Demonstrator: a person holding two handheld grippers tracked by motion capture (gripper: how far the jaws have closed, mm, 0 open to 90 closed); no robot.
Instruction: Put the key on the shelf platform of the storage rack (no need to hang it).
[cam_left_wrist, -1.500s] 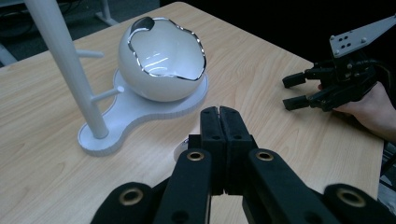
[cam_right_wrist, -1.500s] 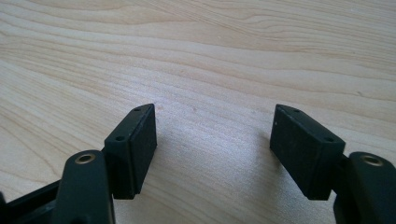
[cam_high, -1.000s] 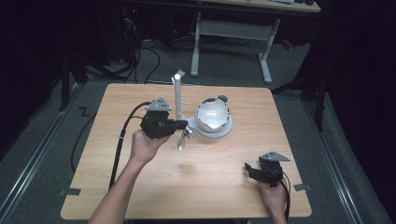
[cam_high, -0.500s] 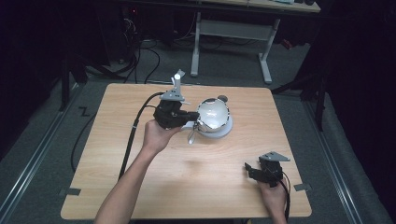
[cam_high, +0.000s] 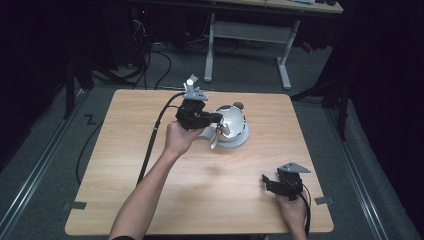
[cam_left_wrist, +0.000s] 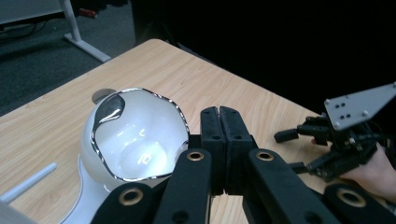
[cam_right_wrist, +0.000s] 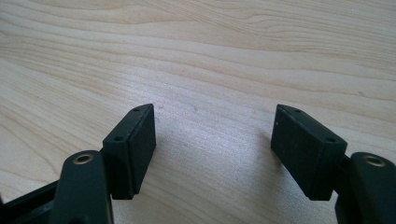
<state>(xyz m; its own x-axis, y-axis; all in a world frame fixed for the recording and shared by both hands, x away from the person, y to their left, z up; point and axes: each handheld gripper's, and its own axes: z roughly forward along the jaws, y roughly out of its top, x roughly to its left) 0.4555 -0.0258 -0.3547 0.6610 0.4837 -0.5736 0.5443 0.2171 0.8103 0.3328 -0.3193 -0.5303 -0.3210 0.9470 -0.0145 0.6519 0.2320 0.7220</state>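
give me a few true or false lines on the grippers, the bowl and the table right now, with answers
1. The left gripper has its jaws pressed together. True.
2. The right gripper is shut. False: its jaws stand wide apart over bare wood.
3. The white bowl sits near the table's far side, beside the left gripper. True.
4. The right gripper is holding the bowl. False: it is at the table's near right corner, apart from the bowl.
5. The bowl is full of dark liquid. False: in the left gripper view its glossy white inside looks empty.
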